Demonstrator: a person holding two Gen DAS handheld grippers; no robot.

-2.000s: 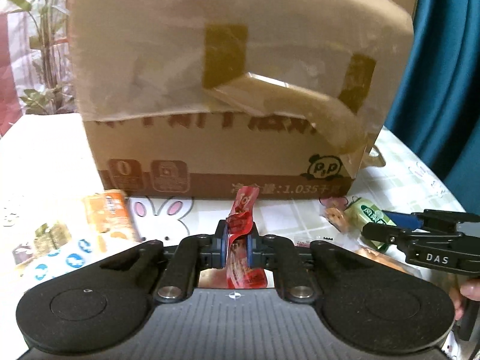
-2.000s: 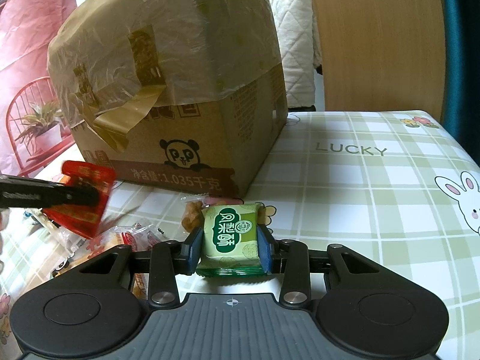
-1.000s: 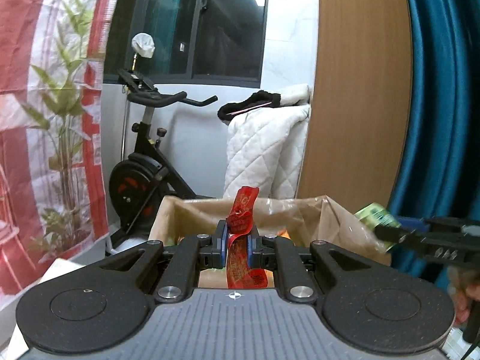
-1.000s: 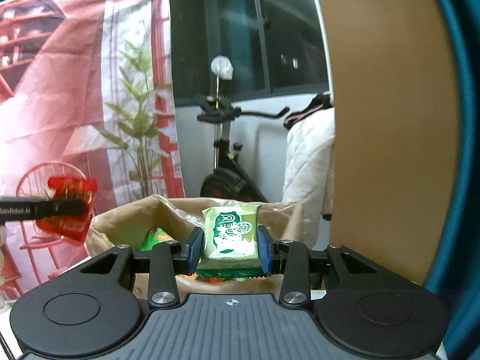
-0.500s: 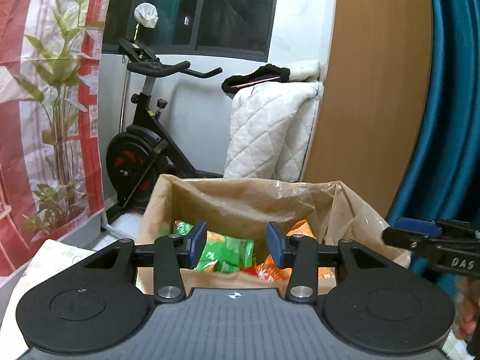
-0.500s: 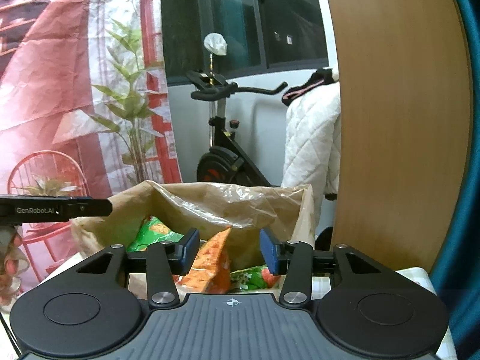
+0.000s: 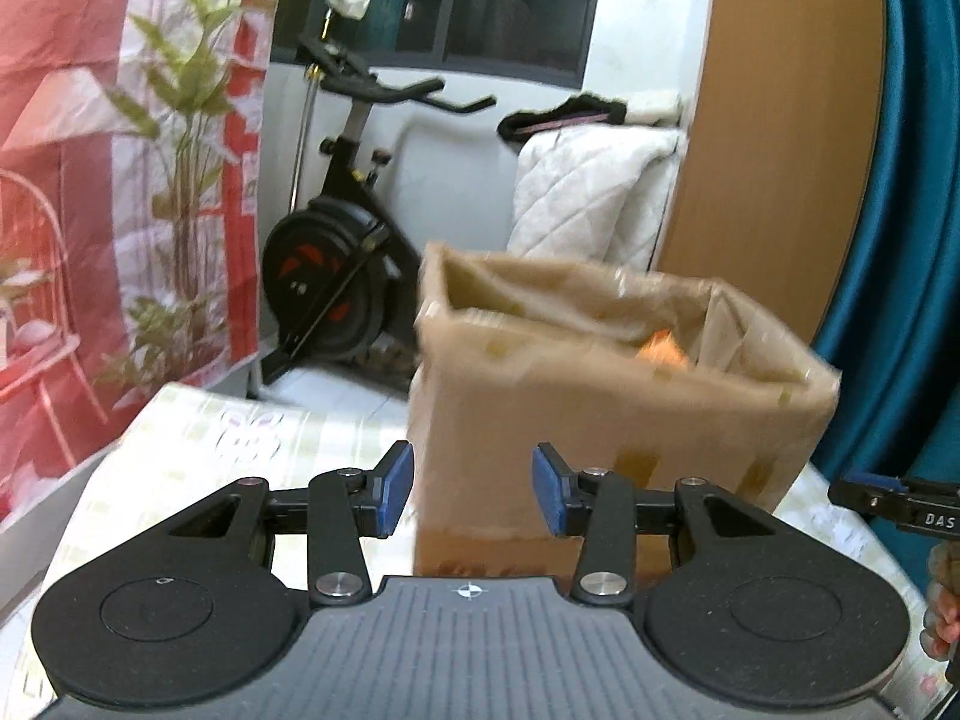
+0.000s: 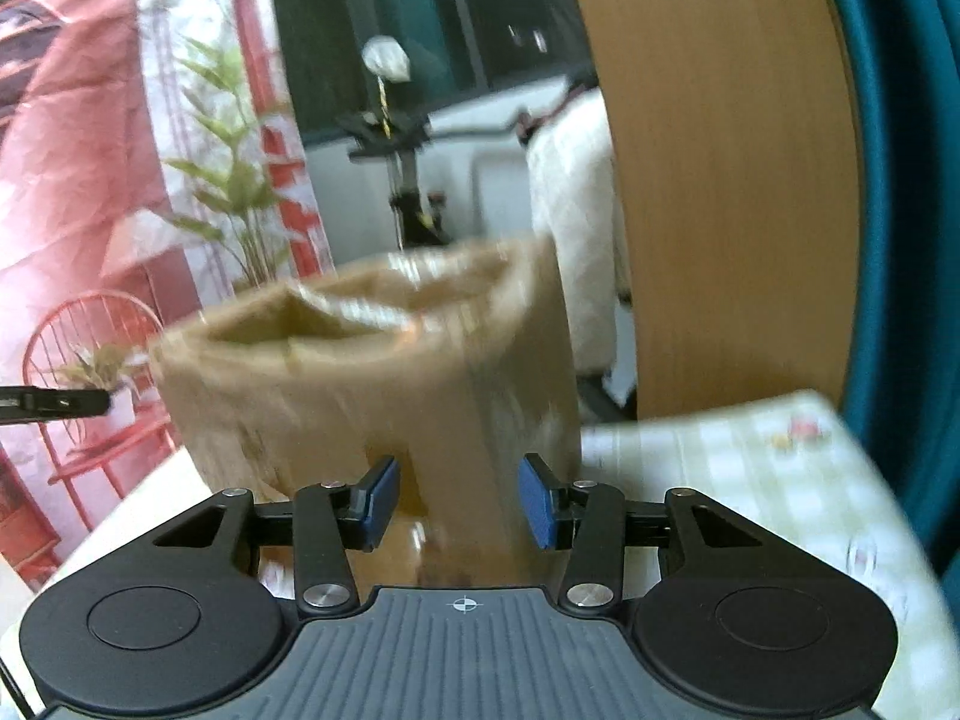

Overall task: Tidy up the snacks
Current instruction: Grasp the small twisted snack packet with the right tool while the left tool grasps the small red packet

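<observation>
The brown cardboard box [image 7: 600,396] stands open-topped on the table, lined with crinkled plastic. An orange snack packet [image 7: 660,353] peeks over its rim. My left gripper [image 7: 474,492] is open and empty, in front of the box's near wall and below its rim. In the right wrist view the box [image 8: 372,384] is blurred. My right gripper [image 8: 459,501] is open too, with nothing between its blue pads, facing the box's side. Each gripper's tip shows in the other's view: the right gripper [image 7: 888,501] and the left gripper [image 8: 54,402].
The table wears a pale green checked cloth [image 8: 750,480]. Behind it stand an exercise bike [image 7: 336,276], a white quilted blanket [image 7: 588,192], a wooden panel [image 7: 780,120], a teal curtain [image 7: 912,180] and a red printed backdrop [image 8: 90,180]. A hand [image 7: 942,606] shows at the right edge.
Both grippers held snacks over the box, opened and dropped the red packet and the green packet in. They have since sunk and drawn back, so the box now shows from the side.
</observation>
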